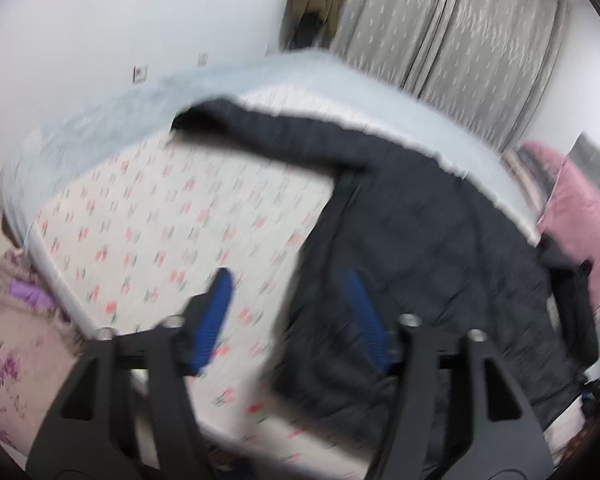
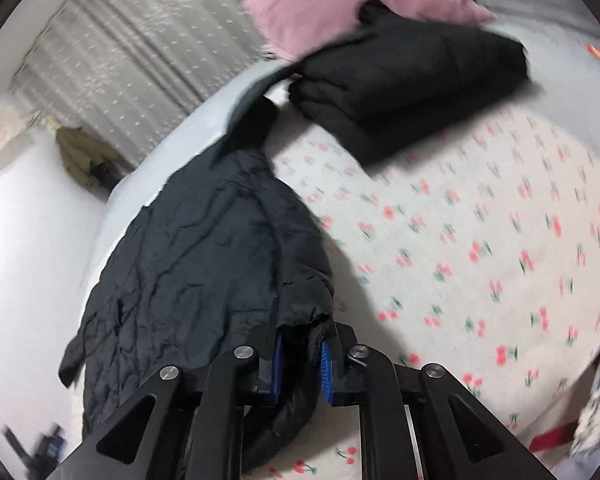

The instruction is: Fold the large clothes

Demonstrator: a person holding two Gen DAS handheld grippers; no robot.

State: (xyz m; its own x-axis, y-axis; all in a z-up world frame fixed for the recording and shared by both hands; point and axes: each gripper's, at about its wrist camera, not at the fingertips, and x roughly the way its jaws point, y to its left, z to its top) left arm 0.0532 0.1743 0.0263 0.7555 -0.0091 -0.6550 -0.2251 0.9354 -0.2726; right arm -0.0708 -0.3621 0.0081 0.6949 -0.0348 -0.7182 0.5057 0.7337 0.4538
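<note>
While the right gripper [image 2: 301, 360] clamps a dark jacket [image 2: 204, 264] spread along the bed's [image 2: 480, 240] edge, the left gripper [image 1: 288, 312] hangs above it, fingers apart and empty, a folded black garment [image 2: 412, 80] near the pillow [image 2: 340, 4].

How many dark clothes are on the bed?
2. A dark puffy jacket lies spread along the bed's edge, its hem pinched in the right gripper. A folded black garment sits by the pink pillow. More may be hidden outside the views.
</note>
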